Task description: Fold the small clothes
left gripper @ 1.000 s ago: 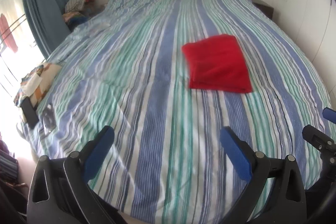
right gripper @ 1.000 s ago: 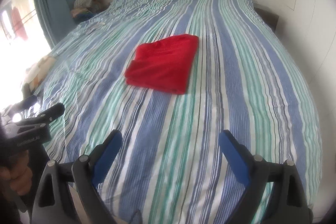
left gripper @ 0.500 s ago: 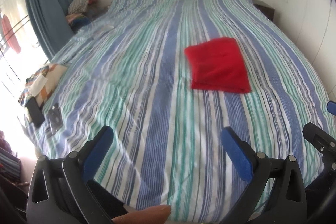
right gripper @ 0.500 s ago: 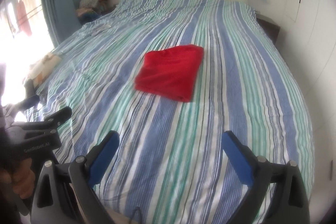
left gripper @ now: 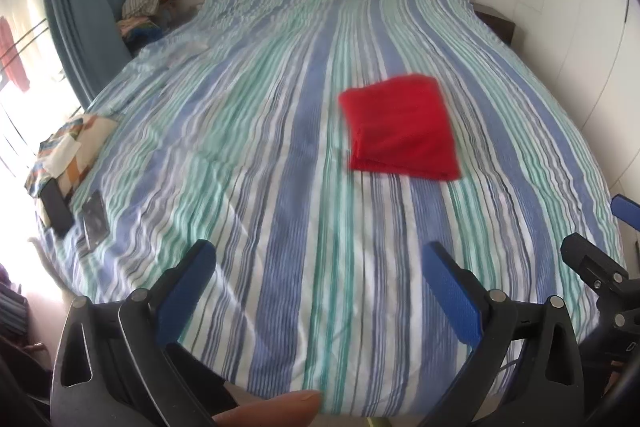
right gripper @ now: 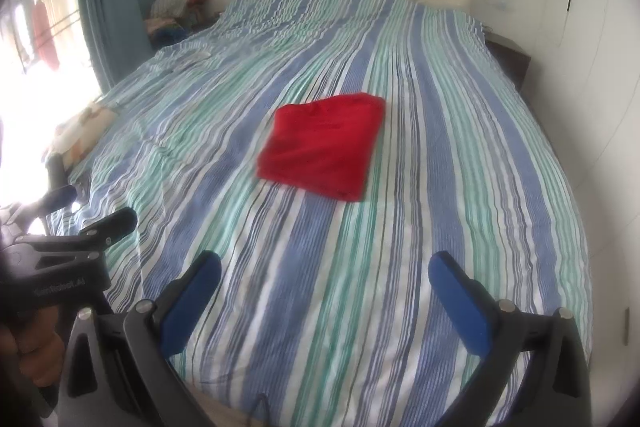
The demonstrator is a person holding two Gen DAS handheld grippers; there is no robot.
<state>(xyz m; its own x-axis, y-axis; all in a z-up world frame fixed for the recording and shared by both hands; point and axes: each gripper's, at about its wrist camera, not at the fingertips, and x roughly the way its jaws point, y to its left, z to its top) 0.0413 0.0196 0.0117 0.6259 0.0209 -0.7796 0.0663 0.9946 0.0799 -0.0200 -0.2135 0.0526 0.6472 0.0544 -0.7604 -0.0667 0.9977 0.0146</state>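
A red cloth (left gripper: pixel 402 129), folded into a flat rectangle, lies on the striped bed cover (left gripper: pixel 248 131) right of the middle; it also shows in the right wrist view (right gripper: pixel 326 151). My left gripper (left gripper: pixel 320 259) is open and empty, held above the bed's near edge, well short of the cloth. My right gripper (right gripper: pixel 326 269) is open and empty too, likewise back at the near edge. Each gripper shows at the side of the other's view.
A patterned cushion (left gripper: pixel 68 151), a dark phone (left gripper: pixel 56 205) and a small card (left gripper: pixel 96 217) lie at the bed's left edge. A pile of clothes (left gripper: pixel 146 3) sits by the blue curtain (left gripper: pixel 88 3). A dark nightstand (left gripper: pixel 496 23) stands at the far right by the wall.
Both grippers have drawn back and up from the bed, so the folded red cloth looks farther away. The cloth itself has not moved.
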